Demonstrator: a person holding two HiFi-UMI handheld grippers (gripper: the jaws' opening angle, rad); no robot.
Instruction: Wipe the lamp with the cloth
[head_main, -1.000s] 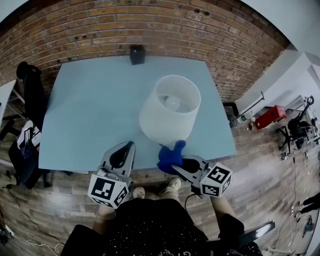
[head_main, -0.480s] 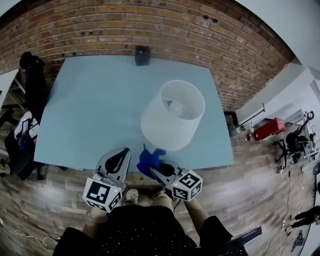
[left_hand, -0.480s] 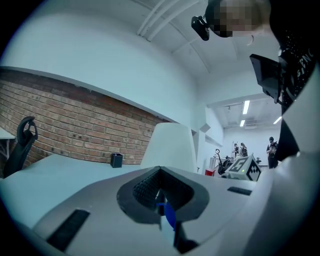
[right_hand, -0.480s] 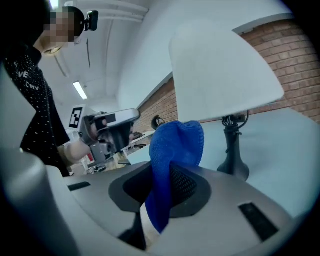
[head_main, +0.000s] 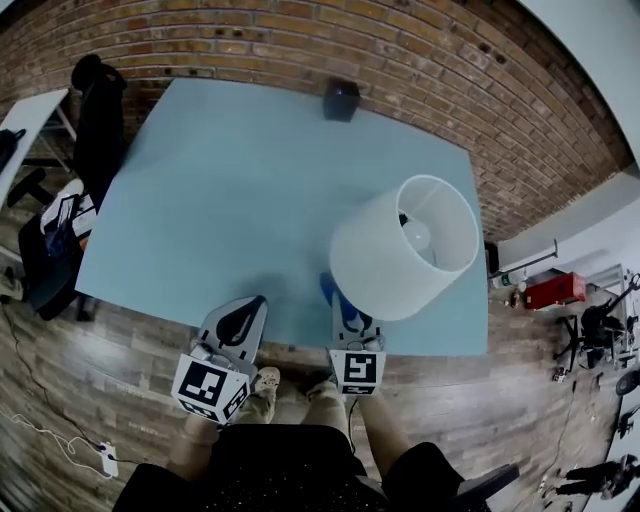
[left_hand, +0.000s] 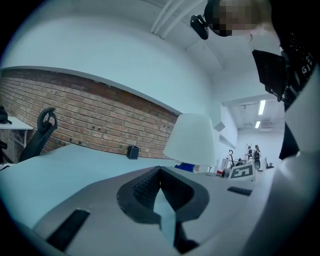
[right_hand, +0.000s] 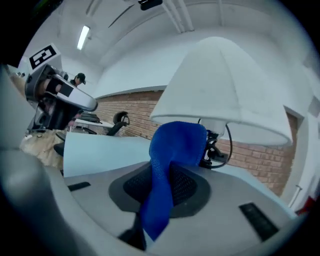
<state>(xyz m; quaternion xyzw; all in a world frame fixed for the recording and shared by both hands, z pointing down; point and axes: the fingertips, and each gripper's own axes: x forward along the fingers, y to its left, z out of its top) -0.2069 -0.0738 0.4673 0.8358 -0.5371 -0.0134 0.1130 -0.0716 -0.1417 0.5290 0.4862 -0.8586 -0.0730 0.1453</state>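
A white lamp (head_main: 405, 247) with a wide shade stands at the right of the pale blue table (head_main: 230, 190). Its shade (right_hand: 225, 92) fills the upper right gripper view, with the dark base and cable under it. My right gripper (head_main: 340, 308) is shut on a blue cloth (right_hand: 170, 160), which sticks up between the jaws and reaches the shade's lower left side (head_main: 330, 288). My left gripper (head_main: 238, 318) hovers at the table's near edge, shut with nothing in it. The lamp (left_hand: 192, 140) shows to its right in the left gripper view.
A small dark box (head_main: 341, 100) sits at the table's far edge by the brick wall. A black chair (head_main: 100, 110) and clutter stand left of the table. Wood floor lies beyond the near edge, with my shoes (head_main: 268, 380) below.
The right gripper with the cloth has moved from the lamp's near side to its lower left, and the head view has shifted so the lamp sits further right.
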